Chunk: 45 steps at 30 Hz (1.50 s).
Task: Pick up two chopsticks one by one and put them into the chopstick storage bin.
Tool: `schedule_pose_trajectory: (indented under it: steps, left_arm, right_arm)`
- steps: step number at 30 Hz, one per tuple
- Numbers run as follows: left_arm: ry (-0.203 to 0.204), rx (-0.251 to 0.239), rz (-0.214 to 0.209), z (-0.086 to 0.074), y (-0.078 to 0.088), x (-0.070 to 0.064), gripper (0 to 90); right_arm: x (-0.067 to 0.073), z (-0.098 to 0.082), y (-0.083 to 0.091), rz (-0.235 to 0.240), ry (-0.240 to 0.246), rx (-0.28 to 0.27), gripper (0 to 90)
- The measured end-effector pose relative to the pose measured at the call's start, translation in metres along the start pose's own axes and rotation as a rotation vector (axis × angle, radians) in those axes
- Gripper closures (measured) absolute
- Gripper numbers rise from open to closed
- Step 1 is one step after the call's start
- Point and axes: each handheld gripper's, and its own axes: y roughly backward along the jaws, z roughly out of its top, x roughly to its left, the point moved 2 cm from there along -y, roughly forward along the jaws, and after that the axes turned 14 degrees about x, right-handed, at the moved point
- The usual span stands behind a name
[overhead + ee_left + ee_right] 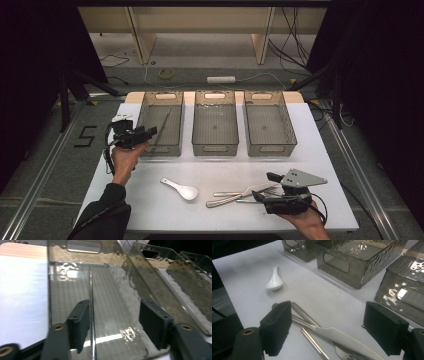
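A thin, straight metal rod, probably a chopstick, lies flat on the ribbed floor of the left smoky translucent bin, running along its length. It sits under the left tool, between the parted jaws and close to one of them. Beneath the right tool, a knife with a serrated blade lies across other steel cutlery handles on the worktop, between its spread jaws.

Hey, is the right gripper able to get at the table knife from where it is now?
Probably yes. The right gripper hangs open just above the table knife, with nothing covering the blade. The knife lies across a fork, so the jaws may catch that too.
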Motion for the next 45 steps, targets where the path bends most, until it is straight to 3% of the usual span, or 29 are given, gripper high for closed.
schedule_pose_trajectory:
  steps: [8, 12, 18, 35, 41, 45]
  left_arm:
    - [-0.099, 0.015, -0.105, -0.005, 0.018, -0.028, 25.7]
    - [-0.176, 0.024, -0.143, -0.012, 0.024, -0.045, 22.8]
    - [-0.256, 0.005, -0.194, -0.023, 0.03, -0.065, 20.1]
    - [-0.393, -0.042, -0.251, -0.066, 0.04, -0.1, 18.0]
    - [-0.442, -0.026, -0.242, -0.075, 0.042, -0.105, 17.3]
    - [-0.45, -0.023, -0.246, -0.078, 0.043, -0.109, 17.2]
  right_arm:
    - [-0.001, 0.0, 0.001, -0.015, 0.028, 0.033, 24.9]
    - [-0.001, -0.001, 0.001, -0.03, 0.061, 0.077, 25.0]
    - [-0.004, -0.002, 0.001, -0.027, 0.087, 0.132, 25.9]
    - [-0.01, -0.001, 0.003, -0.071, 0.201, 0.341, 28.3]
    - [-0.014, -0.002, 0.003, -0.041, 0.246, 0.458, 35.2]
    - [-0.014, -0.003, -0.001, -0.015, 0.255, 0.514, 39.7]
